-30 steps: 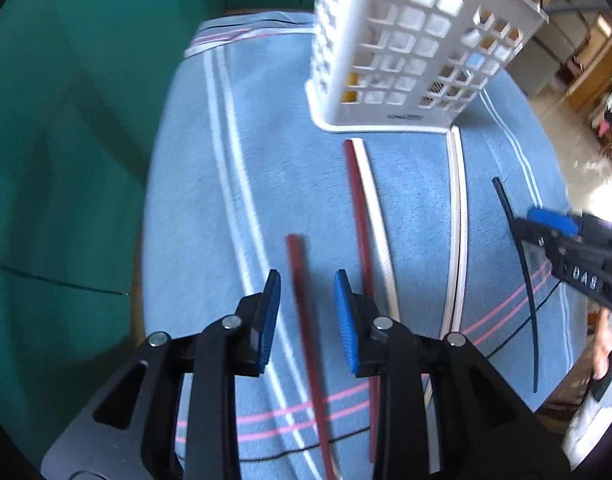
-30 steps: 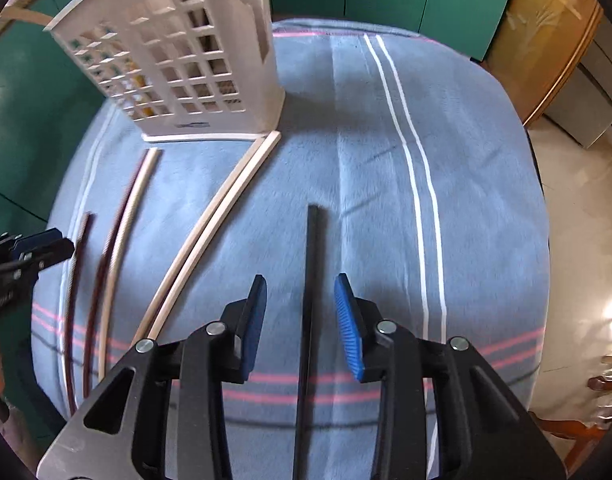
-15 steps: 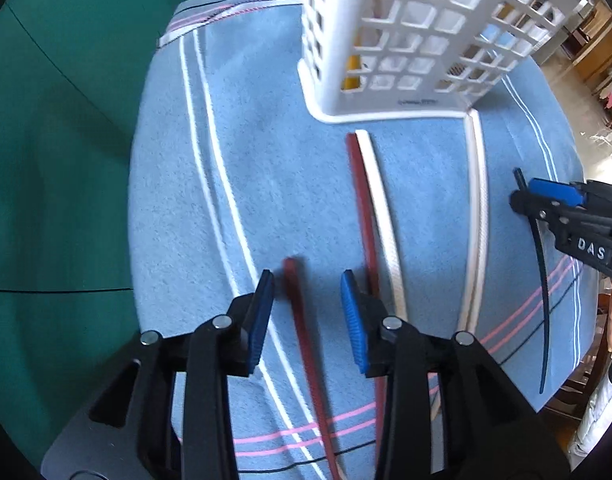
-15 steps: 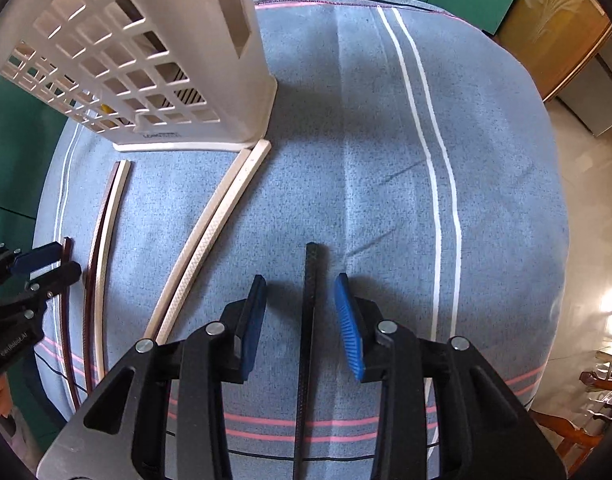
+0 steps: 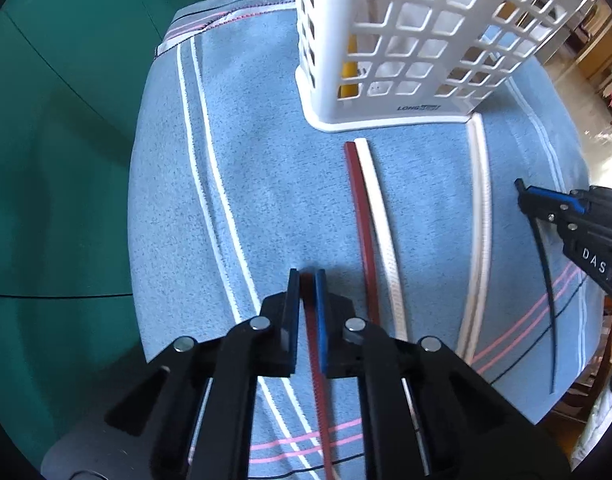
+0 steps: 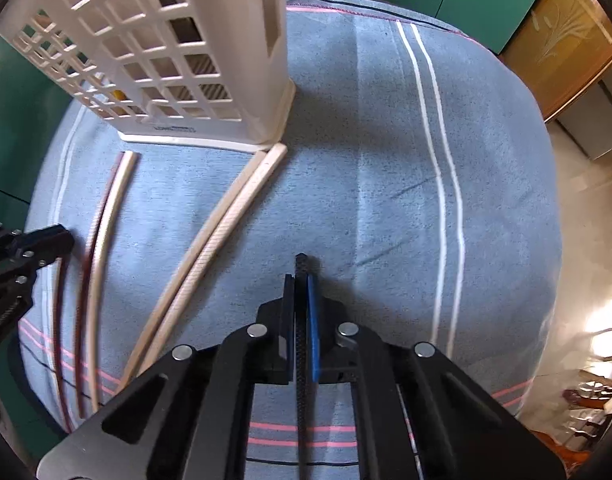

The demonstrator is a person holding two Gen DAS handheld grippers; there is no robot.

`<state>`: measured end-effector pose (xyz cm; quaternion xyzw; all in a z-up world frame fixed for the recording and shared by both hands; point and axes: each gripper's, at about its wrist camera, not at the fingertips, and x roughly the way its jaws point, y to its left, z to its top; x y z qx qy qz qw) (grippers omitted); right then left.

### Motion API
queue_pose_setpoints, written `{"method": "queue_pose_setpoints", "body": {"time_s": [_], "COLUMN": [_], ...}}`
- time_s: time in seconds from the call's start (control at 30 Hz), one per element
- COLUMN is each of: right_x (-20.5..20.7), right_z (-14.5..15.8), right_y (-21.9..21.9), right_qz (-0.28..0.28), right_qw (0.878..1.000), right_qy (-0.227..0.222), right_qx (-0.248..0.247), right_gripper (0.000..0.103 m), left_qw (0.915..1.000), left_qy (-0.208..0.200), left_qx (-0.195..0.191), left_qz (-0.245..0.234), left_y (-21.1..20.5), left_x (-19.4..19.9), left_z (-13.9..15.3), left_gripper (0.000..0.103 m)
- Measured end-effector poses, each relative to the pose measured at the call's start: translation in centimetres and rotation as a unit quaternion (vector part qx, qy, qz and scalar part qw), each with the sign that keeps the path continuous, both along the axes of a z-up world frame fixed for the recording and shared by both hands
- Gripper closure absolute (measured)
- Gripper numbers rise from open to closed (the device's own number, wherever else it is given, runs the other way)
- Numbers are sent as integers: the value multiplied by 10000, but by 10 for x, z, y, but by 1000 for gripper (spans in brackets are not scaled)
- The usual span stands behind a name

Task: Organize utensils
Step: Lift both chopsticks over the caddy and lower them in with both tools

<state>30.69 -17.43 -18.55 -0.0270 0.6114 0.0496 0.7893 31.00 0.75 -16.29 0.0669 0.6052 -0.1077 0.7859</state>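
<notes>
Two grippers closing: left gripper (image 5: 305, 280) on dark red chopstick (image 5: 311, 320), right gripper (image 6: 301, 284) on black chopstick (image 6: 301, 270), both near surface's front edge. Risk: end-grips let sticks pivot, missing white basket (image 5: 386, 60).

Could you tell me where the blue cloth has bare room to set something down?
Free: the wide stretch between the black chopstick and the white double stripes, and left of the dark red chopstick. Crowded: in front of the white basket, where paired chopsticks lie.
</notes>
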Motion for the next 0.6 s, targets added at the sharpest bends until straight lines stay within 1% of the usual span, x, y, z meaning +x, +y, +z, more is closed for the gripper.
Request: {"method": "queue_pose_setpoints", "body": {"time_s": [0.07, 0.1, 0.2, 0.3, 0.4, 0.47, 0.5, 0.57, 0.6], "right_x": [-9, -16, -40, -68, -97, -117, -120, -126, -131], "right_z": [9, 18, 54, 94, 131, 154, 164, 181, 190], "right_y": [0, 0, 0, -2, 0, -2, -1, -7, -6], "right_qz": [-30, -38, -4, 60, 138, 213, 242, 309, 335], "right_qw": [9998, 9995, 9971, 9922, 9852, 9799, 9777, 9725, 9697], "right_qy": [-176, -319, -737, -1169, -1595, -1858, -1956, -2167, -2278], "right_qx": [-2, -3, 172, 438, 607, 700, 732, 793, 822], "right_gripper": [96, 96, 96, 96, 96, 96, 96, 96, 96], "left_qw": [9997, 9993, 9960, 9888, 9780, 9704, 9667, 9604, 9577], "left_qy": [-218, -338, -802, -1376, -1944, -2237, -2360, -2588, -2686], "left_qx": [-99, -148, -385, -572, -751, -889, -956, -995, -1000], "left_qz": [50, 62, 17, -22, -94, -212, -256, -263, -266], "left_y": [2, 3, 10, 15, 21, 22, 23, 13, 14], "left_x": [-4, -11, -29, -51, -77, -92, -99, -100, -102], "left_z": [14, 23, 63, 107, 148, 169, 177, 194, 197], "left_gripper": [96, 96, 97, 97, 97, 97, 97, 97, 97]}}
